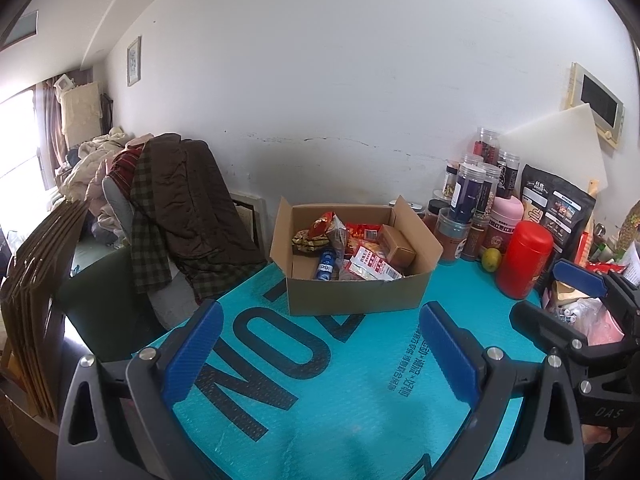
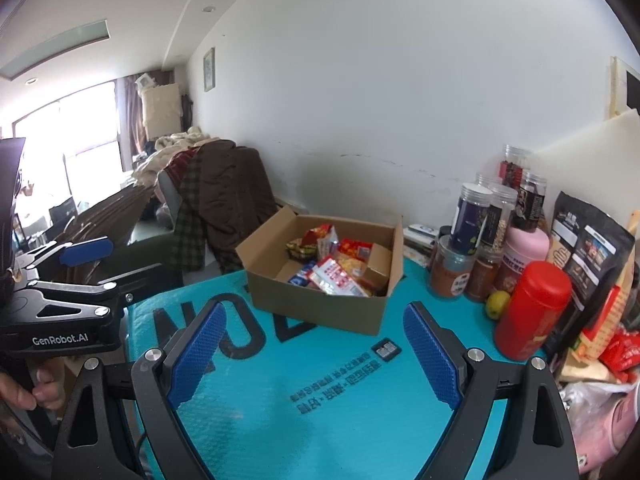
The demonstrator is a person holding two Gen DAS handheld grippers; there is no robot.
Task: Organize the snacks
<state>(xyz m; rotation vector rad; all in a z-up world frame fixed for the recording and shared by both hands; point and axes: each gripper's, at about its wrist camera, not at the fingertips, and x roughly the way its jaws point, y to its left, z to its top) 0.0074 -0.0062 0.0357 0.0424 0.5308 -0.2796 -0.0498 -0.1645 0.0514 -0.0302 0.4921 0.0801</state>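
Cardboard box (image 1: 356,288): open-topped, flaps up, standing on the far part of the teal mat (image 1: 360,380); long axis runs roughly side to side across the mat, one corner turned slightly toward the cameras; in the right wrist view (image 2: 320,304) it sits skewed, its near long wall slanting down to the right.

Contents of box: snack packets (image 1: 374,266) lying loose and overlapping, red and white wrappers mostly flat; a blue-labelled bottle (image 1: 326,266) lying on its side, long axis pointing toward the near wall; a small brown carton (image 1: 398,246) at the right end, tilted; a crumpled red-and-gold bag (image 1: 320,230) at the back left.

Left gripper (image 1: 320,360): jaws wide apart, blue pads empty, above bare mat on the near side of the box, apart from it.

Right gripper (image 2: 316,360): jaws wide apart, nothing between the pads, likewise over the mat short of the box.

Small dark packet (image 2: 386,349): flat on the mat, just in front of the box's near right corner.

Right edge of table: red canister (image 1: 524,260) upright; a yellow-green fruit (image 1: 491,259) beside it; clear jars (image 1: 468,196) stacked upright against the wall; a black pouch (image 1: 556,204) standing behind the canister.

Left background: a chair draped with clothes (image 1: 188,208).
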